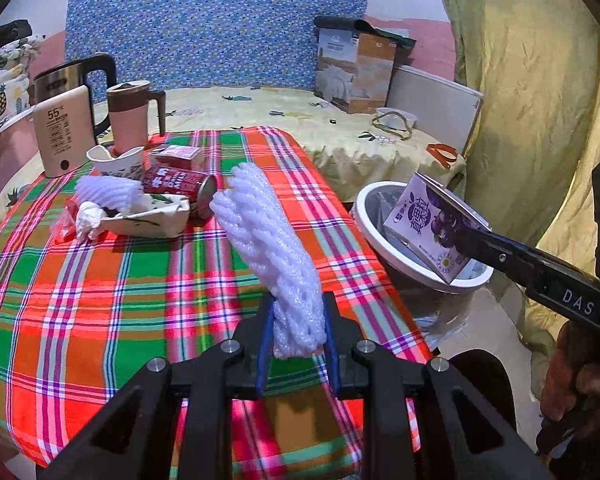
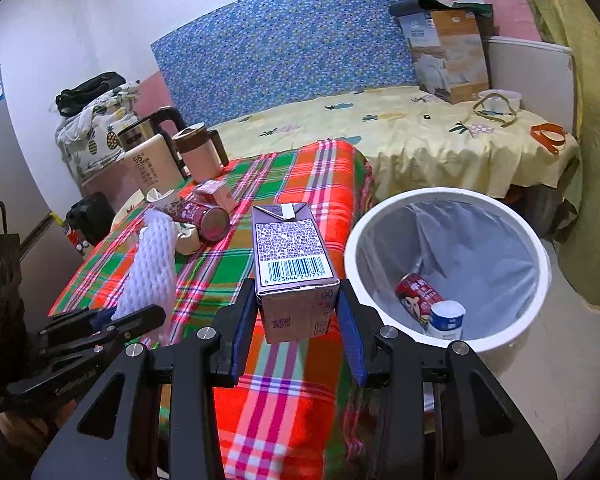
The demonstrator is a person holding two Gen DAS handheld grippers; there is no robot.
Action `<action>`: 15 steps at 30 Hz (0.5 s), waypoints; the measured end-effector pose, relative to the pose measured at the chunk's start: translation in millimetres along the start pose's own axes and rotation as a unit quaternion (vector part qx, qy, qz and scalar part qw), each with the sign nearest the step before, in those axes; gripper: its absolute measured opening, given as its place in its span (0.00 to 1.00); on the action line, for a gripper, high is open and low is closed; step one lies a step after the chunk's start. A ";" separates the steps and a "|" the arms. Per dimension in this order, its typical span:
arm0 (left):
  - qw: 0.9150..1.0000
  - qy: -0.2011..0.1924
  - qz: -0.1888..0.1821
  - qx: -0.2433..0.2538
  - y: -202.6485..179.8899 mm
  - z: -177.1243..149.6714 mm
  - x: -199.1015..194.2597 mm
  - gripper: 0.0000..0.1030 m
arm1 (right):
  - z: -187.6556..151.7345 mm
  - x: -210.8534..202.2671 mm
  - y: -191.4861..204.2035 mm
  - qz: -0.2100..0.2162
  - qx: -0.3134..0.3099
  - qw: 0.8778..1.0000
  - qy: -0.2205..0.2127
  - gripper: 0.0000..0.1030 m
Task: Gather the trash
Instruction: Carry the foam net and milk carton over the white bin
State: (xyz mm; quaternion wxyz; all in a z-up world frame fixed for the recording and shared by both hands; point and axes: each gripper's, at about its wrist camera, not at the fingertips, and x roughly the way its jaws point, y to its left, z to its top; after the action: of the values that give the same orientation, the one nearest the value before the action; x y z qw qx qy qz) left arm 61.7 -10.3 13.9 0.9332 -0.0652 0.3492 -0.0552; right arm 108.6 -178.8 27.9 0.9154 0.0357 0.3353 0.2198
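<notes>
The round white trash bin with a grey bag is stood beside the table with the bright checked cloth. The purple juice carton is squeezed in the right gripper and, judged from here, should be carried fully over the rim before it is dropped. The white foam net sleeve is pinched in the left gripper above the cloth. "55" is read on a cream warmer, and "DAS" on the right gripper's finger.

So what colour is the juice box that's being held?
Purple, with dark grapes pictured on the front. The juice box shows its coloured face best in the left wrist view.
</notes>
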 end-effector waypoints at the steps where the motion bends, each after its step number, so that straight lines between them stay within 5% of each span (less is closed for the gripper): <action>1: 1.000 0.000 -0.001 0.001 -2.8 -0.3 0.3 0.22 | -1.1 -1.5 -1.3 -0.001 0.001 1.000 -0.001 0.40; 15: 0.999 0.008 -0.017 0.027 -31.7 5.8 11.7 0.22 | -6.0 -10.8 -20.7 -0.018 0.023 1.000 -0.011 0.40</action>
State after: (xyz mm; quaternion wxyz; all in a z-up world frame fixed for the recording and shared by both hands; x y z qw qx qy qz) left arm 72.5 -42.8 15.8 0.9308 -0.0458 0.3537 -0.0804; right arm 105.3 -202.6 25.3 0.9220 0.0530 0.3305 0.1949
